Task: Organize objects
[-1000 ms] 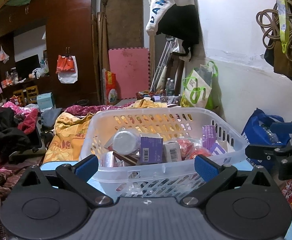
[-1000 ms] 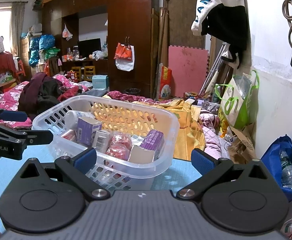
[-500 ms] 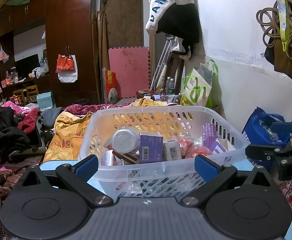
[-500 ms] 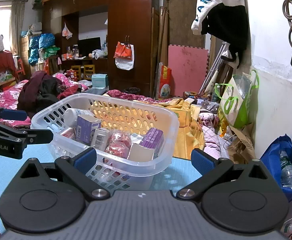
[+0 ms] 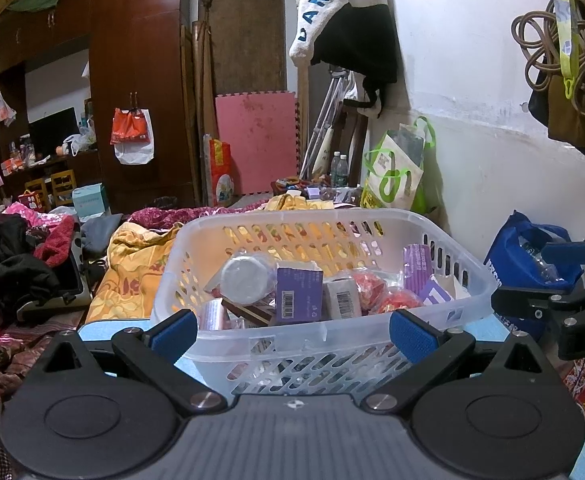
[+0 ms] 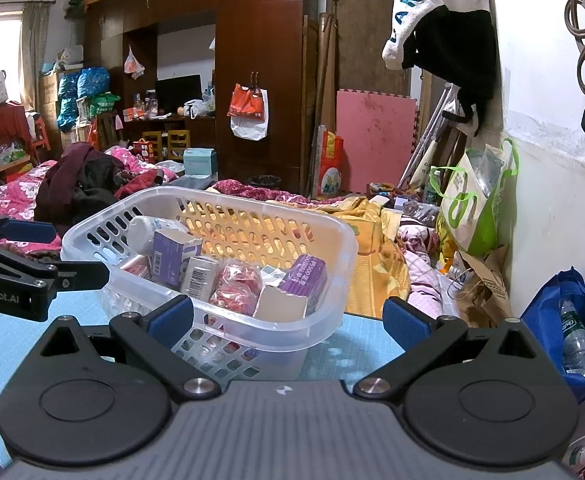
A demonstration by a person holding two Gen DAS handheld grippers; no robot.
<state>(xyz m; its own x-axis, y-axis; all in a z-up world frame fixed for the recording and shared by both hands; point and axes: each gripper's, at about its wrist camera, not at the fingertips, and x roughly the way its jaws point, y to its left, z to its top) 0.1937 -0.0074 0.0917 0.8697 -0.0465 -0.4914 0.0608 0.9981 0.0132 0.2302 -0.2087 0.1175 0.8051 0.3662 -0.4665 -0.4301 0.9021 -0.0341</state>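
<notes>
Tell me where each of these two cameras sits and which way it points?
Left wrist view: sits on the left gripper, looks forward over its open fingers at the basket; the right gripper juts in at the right edge.
Right wrist view: sits on the right gripper, fingers open, facing the basket's right corner; the left gripper shows at the left edge.
Shared: the basket, the blue tabletop, the pink foam mat.

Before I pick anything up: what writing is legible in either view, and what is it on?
"ANGROU": white cloth hanging on the wall, edges cut off.
"nRobot.AI": left claw arm, start cut off.
"D": right claw arm, rest cut off.
Purple box and white box in the basket: barcodes and print too small.
Green-and-white bag: unreadable.
</notes>
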